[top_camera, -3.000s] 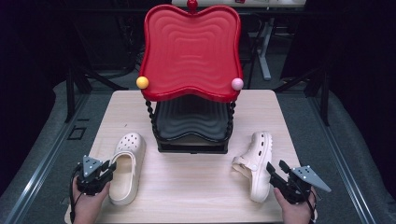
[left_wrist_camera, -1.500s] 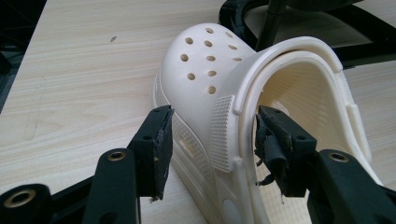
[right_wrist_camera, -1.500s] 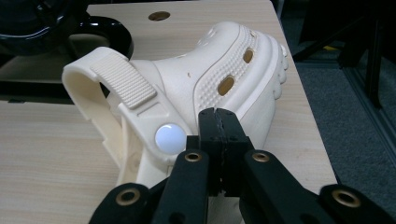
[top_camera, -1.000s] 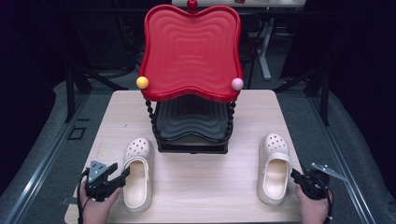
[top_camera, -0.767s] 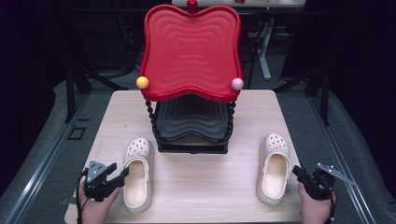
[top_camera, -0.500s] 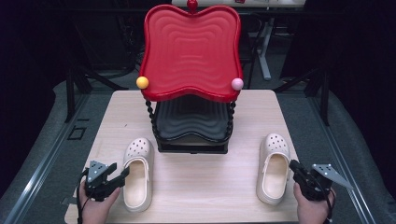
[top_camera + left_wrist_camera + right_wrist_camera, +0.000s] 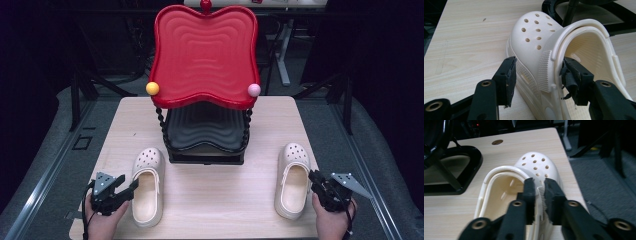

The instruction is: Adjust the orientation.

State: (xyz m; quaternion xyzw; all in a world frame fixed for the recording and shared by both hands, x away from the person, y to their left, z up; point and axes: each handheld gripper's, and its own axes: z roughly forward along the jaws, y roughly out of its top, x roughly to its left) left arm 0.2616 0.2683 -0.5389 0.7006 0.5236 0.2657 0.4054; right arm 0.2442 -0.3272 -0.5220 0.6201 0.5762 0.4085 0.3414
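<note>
I seem to be working in a lab or studio: a pale wooden table stands on grey floor, ringed by black curtains, with metal stand legs and a floor rail beside it.

I can read no words, numbers, brand marks or signs anywhere from where I stand: none on the cream clog between my left jaws, none on the other clog at my right jaws, none on the red tray of the stand, and none on the wooden table
</note>
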